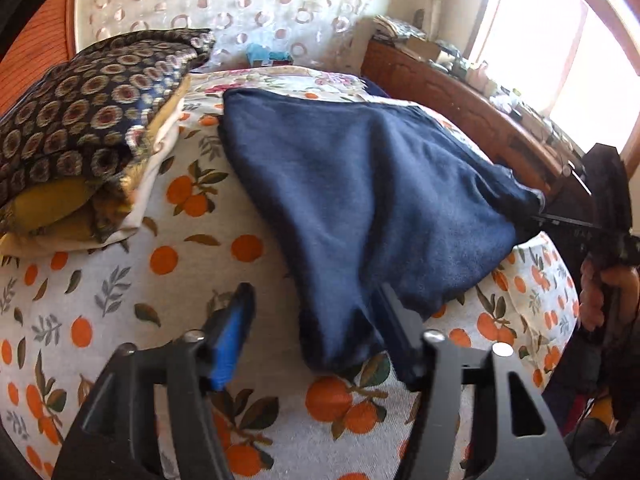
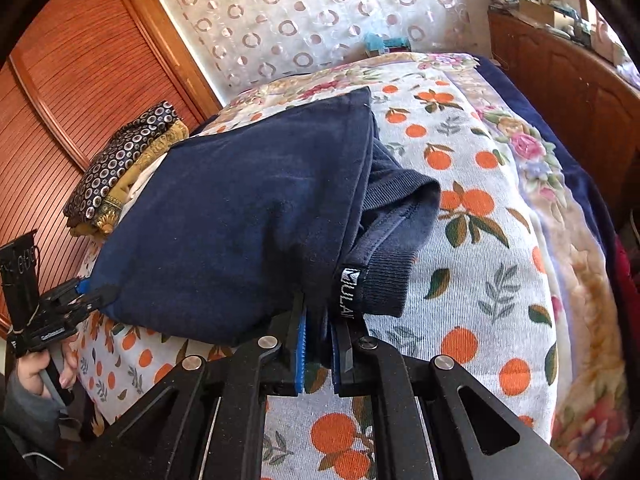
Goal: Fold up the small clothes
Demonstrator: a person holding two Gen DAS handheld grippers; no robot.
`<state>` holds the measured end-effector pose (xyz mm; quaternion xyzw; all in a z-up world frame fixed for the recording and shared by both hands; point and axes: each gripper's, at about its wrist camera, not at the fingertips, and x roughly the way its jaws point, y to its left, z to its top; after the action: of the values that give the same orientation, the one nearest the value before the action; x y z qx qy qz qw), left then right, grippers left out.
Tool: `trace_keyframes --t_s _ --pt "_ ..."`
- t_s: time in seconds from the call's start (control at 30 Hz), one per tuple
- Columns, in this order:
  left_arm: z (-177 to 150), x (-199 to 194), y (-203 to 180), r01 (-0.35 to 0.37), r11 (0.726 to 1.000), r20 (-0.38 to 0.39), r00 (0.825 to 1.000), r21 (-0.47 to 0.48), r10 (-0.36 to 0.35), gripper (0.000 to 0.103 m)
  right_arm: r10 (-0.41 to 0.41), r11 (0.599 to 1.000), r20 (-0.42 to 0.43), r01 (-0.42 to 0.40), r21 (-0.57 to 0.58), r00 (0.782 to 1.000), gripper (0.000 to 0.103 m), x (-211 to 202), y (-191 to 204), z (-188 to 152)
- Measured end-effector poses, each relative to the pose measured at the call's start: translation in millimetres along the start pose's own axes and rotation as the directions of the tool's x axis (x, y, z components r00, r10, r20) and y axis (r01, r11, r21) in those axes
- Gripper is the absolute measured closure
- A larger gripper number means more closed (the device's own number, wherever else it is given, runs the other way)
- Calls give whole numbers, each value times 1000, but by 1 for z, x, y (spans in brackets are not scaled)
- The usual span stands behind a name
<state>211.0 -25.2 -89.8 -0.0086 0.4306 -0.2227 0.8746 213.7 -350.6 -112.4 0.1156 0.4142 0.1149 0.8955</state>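
Black jaws of the left gripper point(image 1: 316, 328) stand apart, the navy polo shirt point(image 1: 360, 200) loose between them. At three o'clock, the right gripper point(image 2: 320, 344) pinches its corner tight. Best to let go gently, so the fold stays flat on the orange-print sheet point(image 1: 192, 264).

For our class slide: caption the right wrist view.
Right gripper clamps the navy shirt's edge on the orange-print bedsheet.

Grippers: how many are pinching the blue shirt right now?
1. The right gripper pinches the blue shirt by its collar edge; the left gripper is open at the other corner.
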Motion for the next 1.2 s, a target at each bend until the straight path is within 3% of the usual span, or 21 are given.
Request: trace_keyframes --t_s 0.17,0.37,0.57,0.7,0.8,0.97,1.13,1.2 --pt "8 -9 -6 -35 999 35 999 27 34 32 -16 1000 53 15 14 998 95 -8 5 6" --pt "5 -9 1 -27 1000 29 999 13 26 32 -33 991 182 56 -121 983 96 -35 58 37" --pt "1 -42 21 -23 999 80 997 -33 25 32 91 955 223 -22 -294 970 97 -31 146 63" --pt "-9 -70 47 -64 995 110 991 -77 72 32 197 910 155 -122 -396 968 97 -7 207 51" --pt "-19 -82 66 -96 990 113 988 -107 108 32 242 880 37 -204 -429 969 97 21 233 27" --pt "-30 -85 84 -119 984 106 985 -133 133 32 237 855 -138 -274 -440 962 97 61 242 -8" --pt "-28 -80 85 -105 984 120 985 -142 122 32 220 866 -164 -270 -421 962 97 68 241 -7" --pt "-26 -79 82 -94 986 128 986 -136 111 32 225 863 -174 -279 -422 959 90 59 241 -7"
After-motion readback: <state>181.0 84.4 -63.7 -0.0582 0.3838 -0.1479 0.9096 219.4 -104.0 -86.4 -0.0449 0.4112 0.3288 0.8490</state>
